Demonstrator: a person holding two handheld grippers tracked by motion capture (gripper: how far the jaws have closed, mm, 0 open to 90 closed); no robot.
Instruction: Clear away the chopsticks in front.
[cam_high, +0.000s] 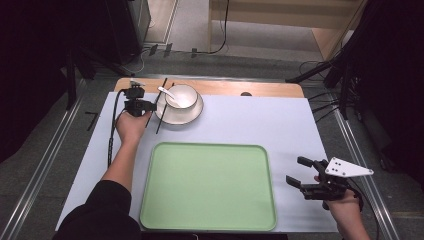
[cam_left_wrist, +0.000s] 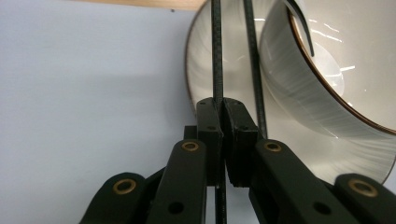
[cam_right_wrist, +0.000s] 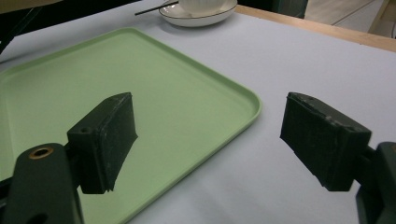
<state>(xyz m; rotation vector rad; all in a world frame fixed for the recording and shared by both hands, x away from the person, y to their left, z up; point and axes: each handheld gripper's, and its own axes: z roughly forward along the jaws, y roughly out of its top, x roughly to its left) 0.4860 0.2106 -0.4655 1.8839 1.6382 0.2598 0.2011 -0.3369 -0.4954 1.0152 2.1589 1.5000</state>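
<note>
A pale sheet (cam_high: 260, 125) covers the wooden bench (cam_high: 270, 89), with grey floor and cables around. The left tongs (cam_left_wrist: 222, 109) clench one black chopstick (cam_left_wrist: 216, 56) beside the plate (cam_high: 172, 118) and bowl (cam_high: 182, 95); the right tongs (cam_right_wrist: 208, 140) gape, released, just beside the green tray (cam_high: 210, 185).

Worktop (cam_high: 280, 115): matt pale sheet, smooth, paper- or plastic-like; bare light wood strip along far edge. Tray (cam_right_wrist: 154, 88): green plastic, matt, smooth, soft sheen at rim. Bowl (cam_left_wrist: 303, 88) and plate (cam_left_wrist: 205, 60) near far left corner: glossy white ceramic, fine ribbing on bowl's outer wall, thin brown rim lines, sharp highlights inside. Spoon (cam_high: 167, 94): glossy white. Chopsticks (cam_left_wrist: 216, 51): black, matt, finely textured. Left hand-held gripper (cam_left_wrist: 223, 116): black matt plastic, brass-coloured bushings. Right hand-held gripper (cam_right_wrist: 210, 140): matt black pads, slightly rough, scuffed edges.
</note>
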